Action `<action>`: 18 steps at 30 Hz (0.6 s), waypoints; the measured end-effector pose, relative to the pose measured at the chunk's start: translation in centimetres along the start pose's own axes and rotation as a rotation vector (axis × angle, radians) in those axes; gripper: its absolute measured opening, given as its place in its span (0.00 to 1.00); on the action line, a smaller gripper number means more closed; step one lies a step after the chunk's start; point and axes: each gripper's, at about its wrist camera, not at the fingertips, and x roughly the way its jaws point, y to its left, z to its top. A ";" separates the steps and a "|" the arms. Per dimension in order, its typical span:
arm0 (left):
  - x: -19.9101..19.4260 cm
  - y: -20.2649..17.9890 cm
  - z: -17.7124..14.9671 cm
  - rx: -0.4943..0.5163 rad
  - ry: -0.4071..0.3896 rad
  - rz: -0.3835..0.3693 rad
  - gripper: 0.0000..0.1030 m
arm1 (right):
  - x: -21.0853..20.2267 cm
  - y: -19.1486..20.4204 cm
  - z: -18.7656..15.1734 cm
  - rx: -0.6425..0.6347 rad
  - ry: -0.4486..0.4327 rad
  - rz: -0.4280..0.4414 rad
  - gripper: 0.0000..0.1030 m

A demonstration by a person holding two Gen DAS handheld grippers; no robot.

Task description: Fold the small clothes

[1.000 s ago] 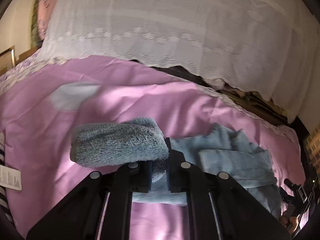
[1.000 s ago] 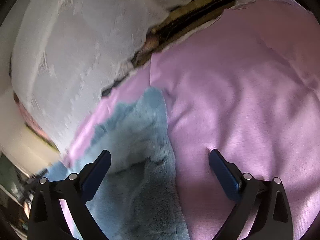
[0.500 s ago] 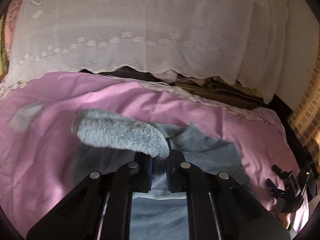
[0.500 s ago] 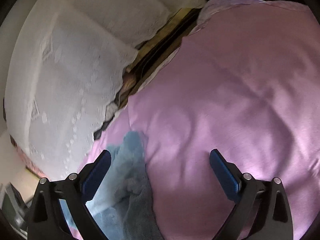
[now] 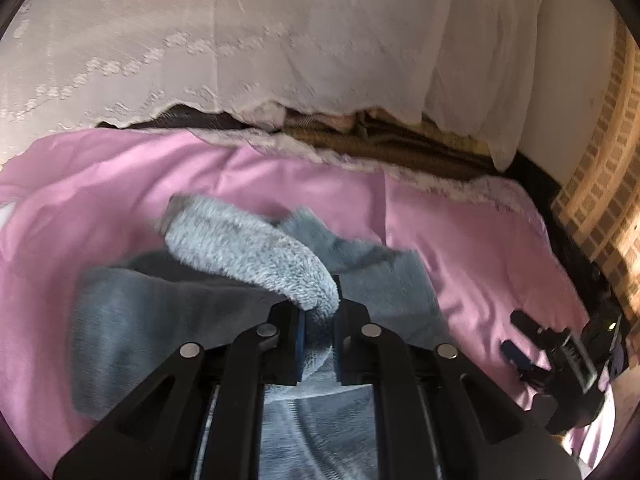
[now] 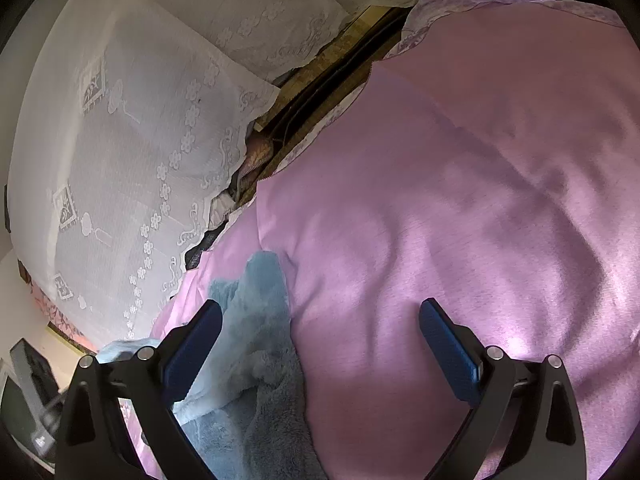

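- Garment count was one: a fluffy blue garment (image 5: pixel 168 320) lay on the single pink sheet (image 5: pixel 460 232).
- One left gripper (image 5: pixel 319 332) was clamped on a raised fold of that garment, held above the rest.
- One right gripper (image 6: pixel 320 344) stood with jaws wide apart, nothing between them, beside the garment's edge.
- One white lace cover (image 5: pixel 280 32) hung behind.

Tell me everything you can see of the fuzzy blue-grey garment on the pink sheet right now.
The fuzzy blue-grey fleece garment looks thick and plush. It lies spread on the pink sheet. One rolled, sleeve-like part is lifted off the rest, pinched at its end between the shut jaws of the left gripper. In the right wrist view, a paler blue edge lies beside the open right gripper, whose left finger overlaps it; contact is unclear.
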 end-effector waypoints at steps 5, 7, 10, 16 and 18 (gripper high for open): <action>3.0 -1.4 -2.5 0.048 0.093 0.045 0.58 | 0.0 0.0 -0.1 -0.002 0.002 0.000 0.96; 2.7 -1.6 -3.0 0.070 0.078 0.070 0.67 | 0.1 0.1 -0.1 -0.004 0.005 0.000 0.96; 1.2 -1.4 -3.2 0.101 0.053 0.067 0.73 | 0.1 0.1 -0.2 -0.005 0.005 0.002 0.96; -3.2 2.5 -3.1 0.133 -0.033 0.201 0.86 | 0.0 0.3 -0.1 -0.004 0.004 0.014 0.96; -4.5 4.6 -3.2 0.122 -0.048 0.273 0.86 | -0.5 0.3 0.1 0.005 -0.003 0.039 0.96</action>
